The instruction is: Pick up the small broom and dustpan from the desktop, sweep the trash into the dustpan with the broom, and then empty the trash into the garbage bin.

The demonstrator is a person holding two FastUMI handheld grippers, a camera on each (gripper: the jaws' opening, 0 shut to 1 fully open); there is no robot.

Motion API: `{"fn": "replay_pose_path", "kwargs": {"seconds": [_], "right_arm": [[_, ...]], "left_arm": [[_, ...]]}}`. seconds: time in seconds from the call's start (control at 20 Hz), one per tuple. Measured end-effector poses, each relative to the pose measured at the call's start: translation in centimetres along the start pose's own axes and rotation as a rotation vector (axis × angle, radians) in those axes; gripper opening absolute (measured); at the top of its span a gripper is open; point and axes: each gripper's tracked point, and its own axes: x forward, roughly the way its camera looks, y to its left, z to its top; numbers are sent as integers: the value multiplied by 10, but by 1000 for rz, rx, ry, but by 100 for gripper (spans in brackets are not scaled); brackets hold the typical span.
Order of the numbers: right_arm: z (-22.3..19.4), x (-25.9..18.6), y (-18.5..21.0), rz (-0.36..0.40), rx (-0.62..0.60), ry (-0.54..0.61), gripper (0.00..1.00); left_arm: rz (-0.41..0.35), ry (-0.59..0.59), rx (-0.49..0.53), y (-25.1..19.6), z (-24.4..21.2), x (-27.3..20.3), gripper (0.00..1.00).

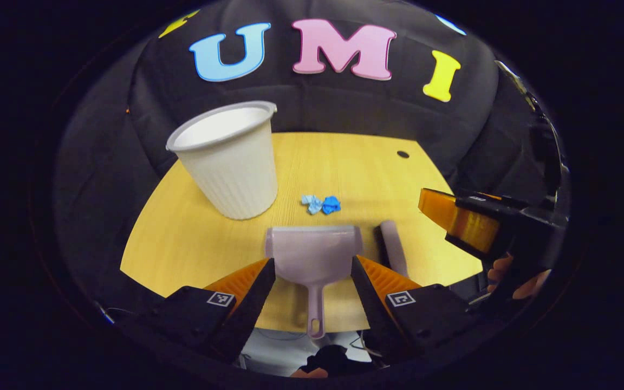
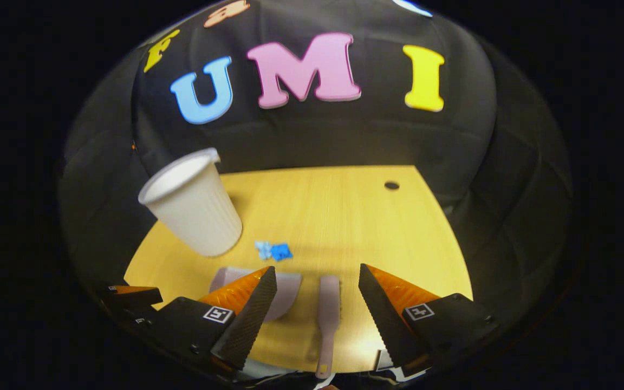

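Left gripper view: left gripper (image 1: 312,276) spread, bottom centre, dustpan (image 1: 313,254) handle running toward camera between its fingers; trash (image 1: 321,204) just above. Right gripper view: right gripper (image 2: 317,287) spread, broom (image 2: 328,317) lengthwise between fingers, garbage bin (image 2: 192,203) upper left

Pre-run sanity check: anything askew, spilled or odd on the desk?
Nothing stands out. The white bin stands upright, the blue trash sits in one small clump, and the dustpan and broom lie flat side by side at the near edge of the desk, untouched. Both grippers are open.
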Motion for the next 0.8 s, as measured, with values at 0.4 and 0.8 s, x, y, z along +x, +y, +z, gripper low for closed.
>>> {"fn": "replay_pose_path", "kwargs": {"seconds": [0.4,0.8], "right_arm": [[-98,43,-20,-34,-13,417,100],[-143,74,-28,-103,5,677,100]], "left_arm": [[18,335,-9,11,-42,55,85],[21,529,-8,17,-52,102,85]]}}
